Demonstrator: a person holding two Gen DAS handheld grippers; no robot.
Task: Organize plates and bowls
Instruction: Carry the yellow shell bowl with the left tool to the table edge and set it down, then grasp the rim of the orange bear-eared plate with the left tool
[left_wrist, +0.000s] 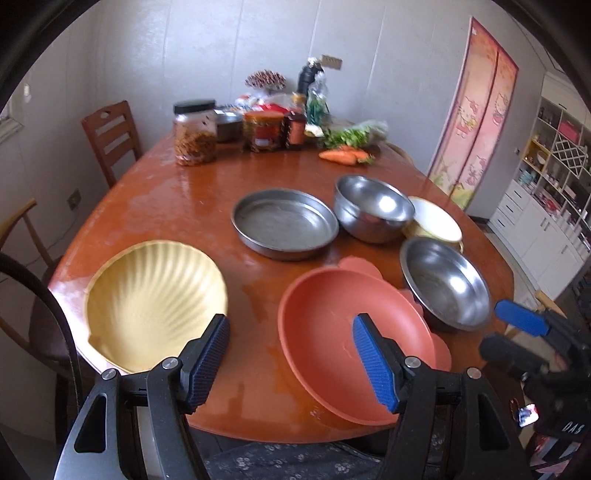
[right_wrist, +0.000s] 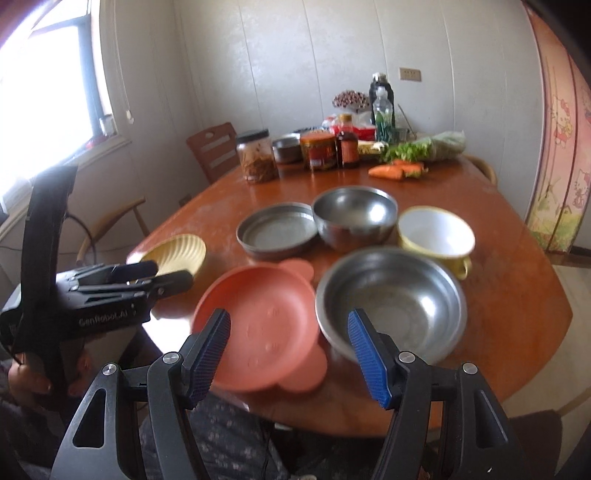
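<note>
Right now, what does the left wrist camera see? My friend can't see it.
The open left gripper hovers over a round wooden table's near edge, between a yellow shell-shaped dish and an orange plastic plate. Beyond sit a flat metal pan, two steel bowls and a yellow-rimmed white cup.

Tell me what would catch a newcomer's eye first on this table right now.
Probably the orange plate at the table's near edge, with the yellow shell-shaped dish to its left. Around them sit a steel bowl on the right, a flat metal pan, a deeper steel bowl and a yellow cup behind. Jars and carrots crowd the far side.
</note>
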